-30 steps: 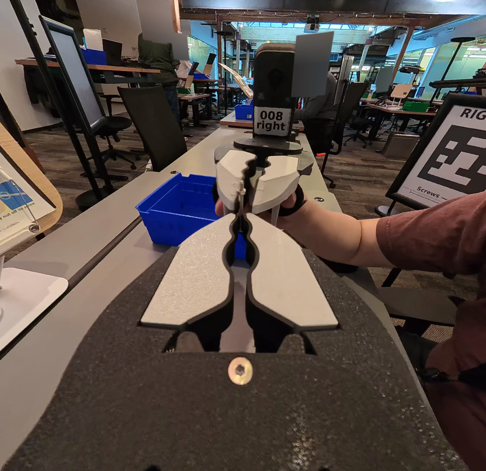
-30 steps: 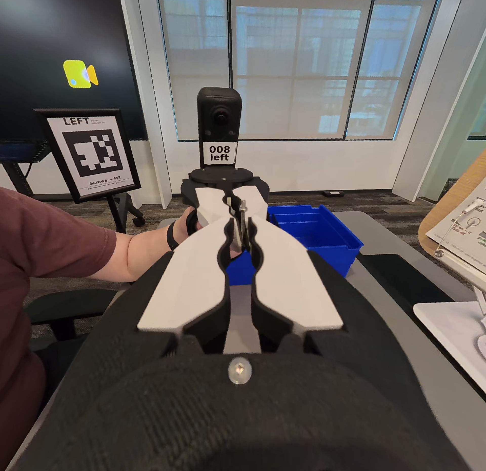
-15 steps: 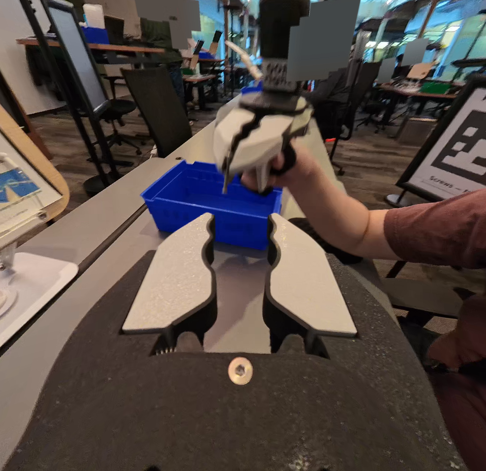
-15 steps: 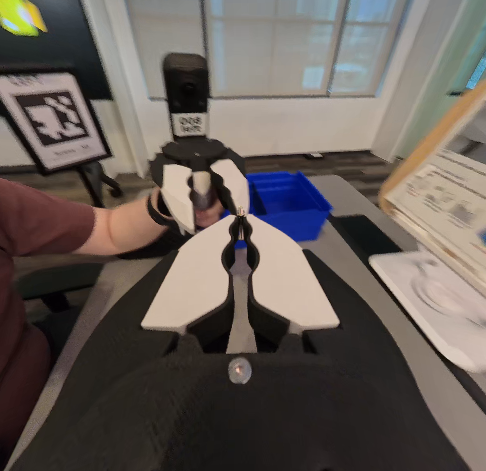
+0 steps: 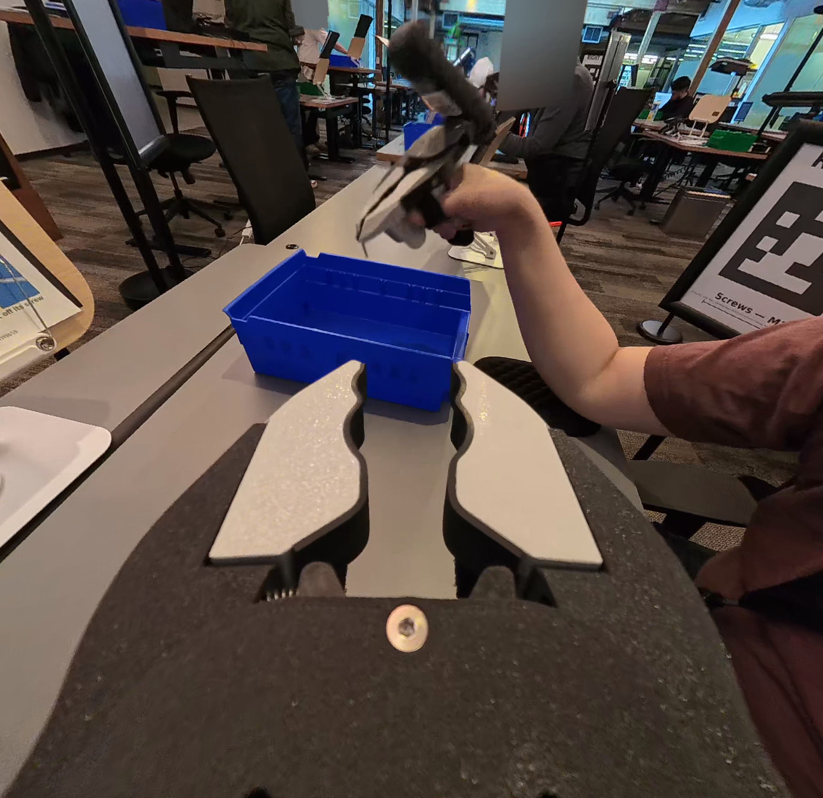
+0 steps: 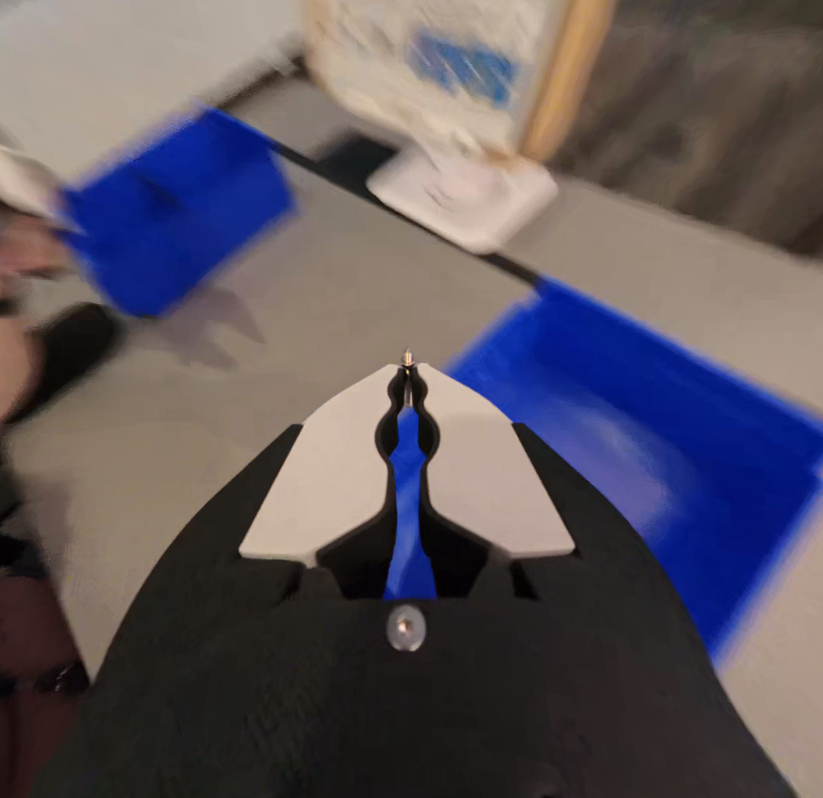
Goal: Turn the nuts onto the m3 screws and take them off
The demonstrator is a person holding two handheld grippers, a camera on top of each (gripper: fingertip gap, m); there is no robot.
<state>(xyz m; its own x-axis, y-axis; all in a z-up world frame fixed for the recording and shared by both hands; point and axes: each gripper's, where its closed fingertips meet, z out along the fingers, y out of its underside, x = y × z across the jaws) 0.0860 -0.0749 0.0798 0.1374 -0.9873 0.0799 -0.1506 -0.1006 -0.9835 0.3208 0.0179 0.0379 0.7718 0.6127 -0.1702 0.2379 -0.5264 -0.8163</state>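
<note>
Carrying the screw [image 6: 406, 357] pinched in our right gripper [image 6: 407, 367] over a blue bin [image 6: 668, 420] (view blurred); left gripper [image 5: 407, 382] fingers are gaping, empty. We are advising a low, steady release.

Blurred blue bins [image 6: 645, 442], nut on screw [image 6: 406, 358] indiscernible

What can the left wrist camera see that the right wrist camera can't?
Only the left wrist view shows the open left gripper, the person's arm, office chairs and a framed marker sign. Only the right wrist view shows the second blue bin and the screw up close, pinched at the fingertips. Both show the right gripper, shut on the screw, the far blue bin and the grey table.
</note>
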